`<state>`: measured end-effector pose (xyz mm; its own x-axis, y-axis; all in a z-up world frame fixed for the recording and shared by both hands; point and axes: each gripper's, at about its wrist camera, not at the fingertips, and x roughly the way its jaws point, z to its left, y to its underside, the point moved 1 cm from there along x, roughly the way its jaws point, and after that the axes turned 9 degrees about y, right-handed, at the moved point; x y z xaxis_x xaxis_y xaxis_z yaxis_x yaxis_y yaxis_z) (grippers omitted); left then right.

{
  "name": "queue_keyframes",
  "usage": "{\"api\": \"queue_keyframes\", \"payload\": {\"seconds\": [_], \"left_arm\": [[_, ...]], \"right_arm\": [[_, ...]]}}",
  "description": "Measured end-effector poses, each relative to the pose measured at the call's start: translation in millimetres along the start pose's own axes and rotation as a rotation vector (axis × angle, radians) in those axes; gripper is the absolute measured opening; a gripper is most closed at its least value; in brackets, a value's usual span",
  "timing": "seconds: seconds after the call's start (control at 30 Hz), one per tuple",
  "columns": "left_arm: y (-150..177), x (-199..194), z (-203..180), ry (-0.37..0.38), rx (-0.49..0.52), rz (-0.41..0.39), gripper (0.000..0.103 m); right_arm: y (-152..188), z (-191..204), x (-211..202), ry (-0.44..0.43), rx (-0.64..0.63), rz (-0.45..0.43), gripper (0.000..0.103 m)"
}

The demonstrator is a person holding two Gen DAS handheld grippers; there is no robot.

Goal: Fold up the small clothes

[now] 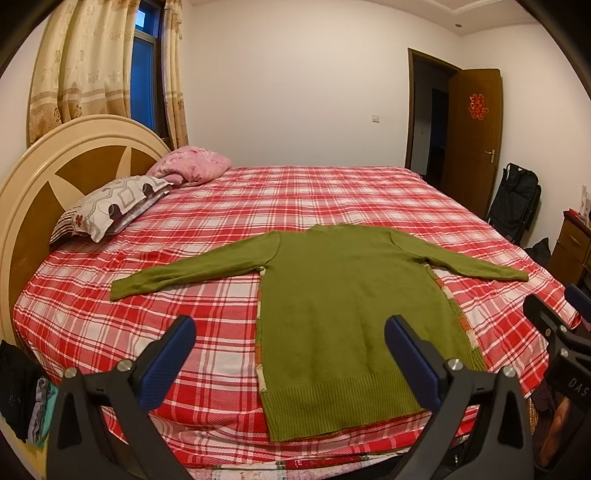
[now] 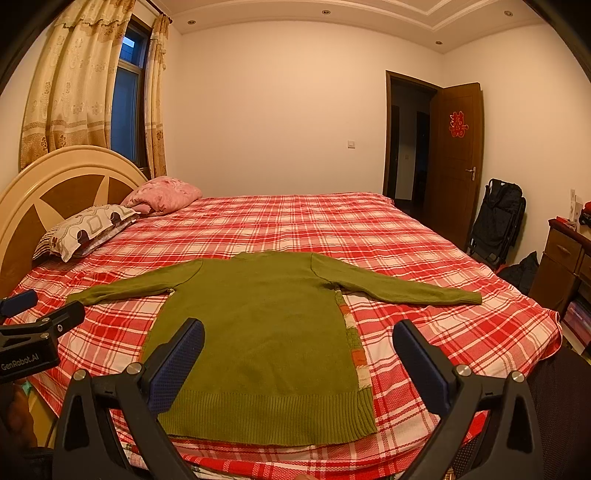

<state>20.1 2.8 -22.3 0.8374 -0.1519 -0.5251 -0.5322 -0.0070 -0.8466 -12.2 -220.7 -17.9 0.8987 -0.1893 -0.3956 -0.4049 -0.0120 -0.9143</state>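
While both show the sweater [image 1: 351, 325], only the right-wrist view shows ceiling lights [image 2: 325, 12].

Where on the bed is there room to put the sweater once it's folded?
Biggest bare patch: the plaid sheet beyond the green sweater, stretching towards the far wall and the door. Smaller strips lie under each spread sleeve, beside the body. It's crowded by the headboard, where the patterned pillow and pink pillow sit.
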Motion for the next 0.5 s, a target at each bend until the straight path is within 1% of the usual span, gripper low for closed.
{"api": "queue_keyframes", "payload": {"seconds": [0.5], "left_arm": [[4, 13, 1, 0.005, -0.006, 0.047, 0.103]], "right_arm": [[4, 2, 12, -0.017, -0.006, 0.043, 0.102]]}}
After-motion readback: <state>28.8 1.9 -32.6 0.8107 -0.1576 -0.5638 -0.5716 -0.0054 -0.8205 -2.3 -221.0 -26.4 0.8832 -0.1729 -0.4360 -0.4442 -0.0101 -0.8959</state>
